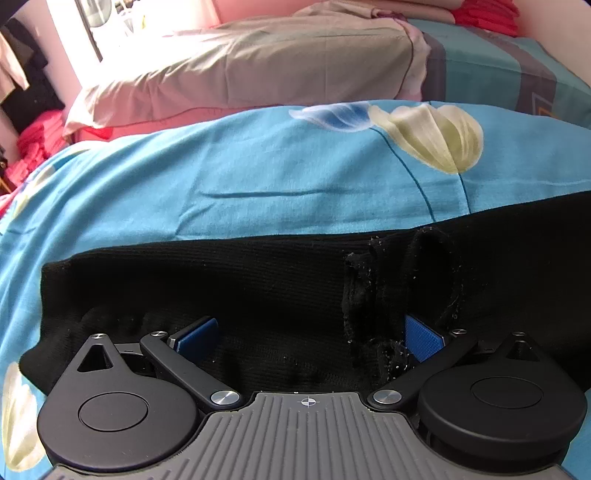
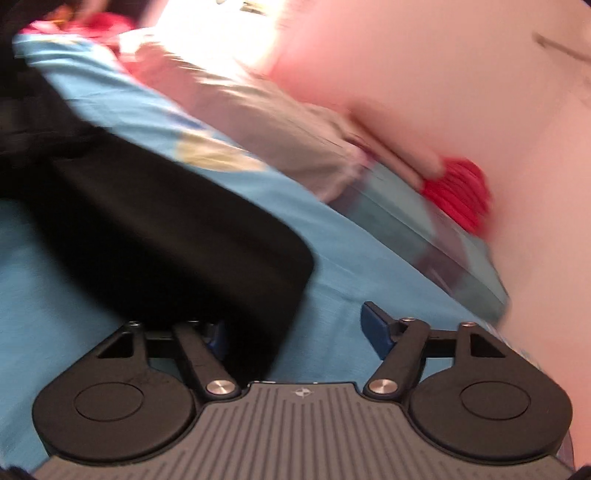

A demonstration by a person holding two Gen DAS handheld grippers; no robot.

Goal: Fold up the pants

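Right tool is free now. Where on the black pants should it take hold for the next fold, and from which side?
Probably the rounded free end of the black pants lying flat on the blue floral sheet. Come in low from the open sheet side beyond that end, one finger sliding under the edge. The right tool is open beside it, and the sheet there is bare.

Pants (image 1: 258, 295) on bedsheet (image 1: 258, 166), before pillow (image 1: 258, 66)

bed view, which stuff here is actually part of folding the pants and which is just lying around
Part of the job:
black pants
left gripper, jaws apart over the pants
right gripper, jaws apart
blue floral bedsheet, the folding surface

Just lying about:
beige pillow
red clothes stack
pink clothes pile
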